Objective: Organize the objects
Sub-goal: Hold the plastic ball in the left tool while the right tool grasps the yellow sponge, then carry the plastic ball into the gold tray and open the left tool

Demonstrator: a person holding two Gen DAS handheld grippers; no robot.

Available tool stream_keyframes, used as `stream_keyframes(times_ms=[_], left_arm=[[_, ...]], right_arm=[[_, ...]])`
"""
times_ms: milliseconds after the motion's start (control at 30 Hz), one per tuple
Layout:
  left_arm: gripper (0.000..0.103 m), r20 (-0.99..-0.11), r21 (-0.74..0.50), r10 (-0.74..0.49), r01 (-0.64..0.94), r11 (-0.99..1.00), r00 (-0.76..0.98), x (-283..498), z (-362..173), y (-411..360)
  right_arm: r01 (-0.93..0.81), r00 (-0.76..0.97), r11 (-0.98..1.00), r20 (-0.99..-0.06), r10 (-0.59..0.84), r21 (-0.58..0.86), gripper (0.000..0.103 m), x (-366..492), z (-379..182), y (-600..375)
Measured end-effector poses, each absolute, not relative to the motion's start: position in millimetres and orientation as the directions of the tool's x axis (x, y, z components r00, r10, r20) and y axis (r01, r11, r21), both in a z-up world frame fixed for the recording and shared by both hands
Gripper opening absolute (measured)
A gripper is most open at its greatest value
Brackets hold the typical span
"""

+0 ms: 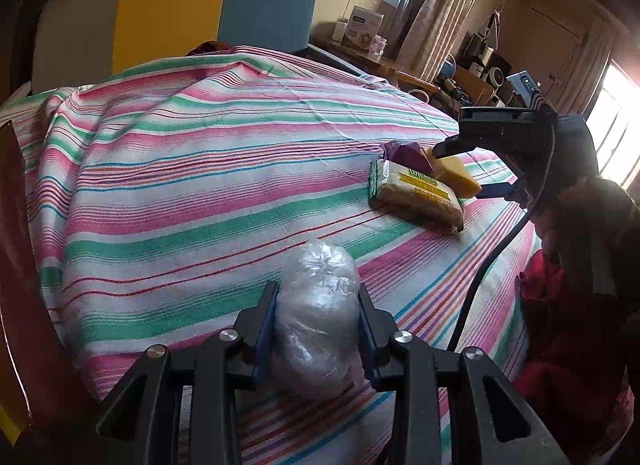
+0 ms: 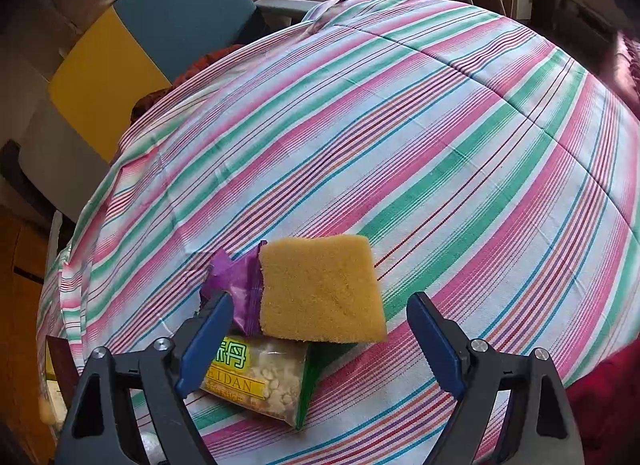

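The left gripper is clenched on the bag. The right gripper, jaws released, should straddle the sponge squarely before closing.

The snack packet lying on the striped cloth shows the Latin letters "IDAN" on a yellow band, under large green Chinese characters. Print on the white box by the window is too small to read.

Hidden from you, around each gripper

Between your left gripper's pads, the clear bag's contents stay unreadable; under your right gripper, the sponge covers part of the purple packet and snack pack.
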State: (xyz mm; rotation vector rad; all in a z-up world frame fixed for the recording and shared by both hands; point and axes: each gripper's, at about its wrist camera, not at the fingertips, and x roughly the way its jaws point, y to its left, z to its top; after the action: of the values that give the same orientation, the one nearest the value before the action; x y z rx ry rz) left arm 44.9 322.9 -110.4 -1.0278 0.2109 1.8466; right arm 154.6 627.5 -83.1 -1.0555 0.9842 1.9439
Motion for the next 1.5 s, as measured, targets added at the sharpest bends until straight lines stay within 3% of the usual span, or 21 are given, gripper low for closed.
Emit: stream_keyframes(times_ms=[200, 233, 267, 700, 933, 1067, 1233, 1500], left_arm=[[0.037, -0.719, -0.292, 0.675, -0.810, -0.509, -0.164, 44, -111, 321], [0.037, -0.718, -0.294, 0.676, -0.809, -0.508, -0.164, 44, -111, 321], [0.037, -0.717, -0.296, 0.678, -0.809, -0.508, -0.163, 44, -111, 320], [0.035, -0.736, -0.284, 0.656, -0.804, -0.523, -0.166, 44, -105, 322], [0.035, -0.680, -0.333, 0.704, -0.771, -0.543, -0.202, 34, -52, 292], [0.035, -0.666, -0.392, 0.706, -0.693, -0.606, -0.240, -6, -17, 250], [0.035, -0.710, -0.416, 0.628, -0.530, -0.739, -0.318, -92, -8, 195], [0.035, -0.817, -0.371, 0.460, -0.294, -0.881, -0.347, -180, -57, 145]], right_arm=[[-0.848, -0.353, -0.487, -0.907, 0.229, 0.207, 0.088, 142, -92, 628], [-0.848, -0.340, -0.495, -0.911, 0.232, 0.191, 0.079, 140, -93, 628], [-0.844, -0.333, -0.505, -0.915, 0.229, 0.181, 0.061, 138, -94, 628], [-0.843, -0.304, -0.517, -0.924, 0.232, 0.148, 0.061, 140, -95, 628], [-0.838, -0.298, -0.528, -0.925, 0.235, 0.137, 0.061, 139, -96, 627], [-0.837, -0.297, -0.531, -0.925, 0.235, 0.133, 0.061, 140, -96, 626], [-0.832, -0.284, -0.543, -0.927, 0.244, 0.112, 0.061, 138, -95, 623], [-0.828, -0.282, -0.550, -0.928, 0.242, 0.108, 0.061, 129, -96, 629]])
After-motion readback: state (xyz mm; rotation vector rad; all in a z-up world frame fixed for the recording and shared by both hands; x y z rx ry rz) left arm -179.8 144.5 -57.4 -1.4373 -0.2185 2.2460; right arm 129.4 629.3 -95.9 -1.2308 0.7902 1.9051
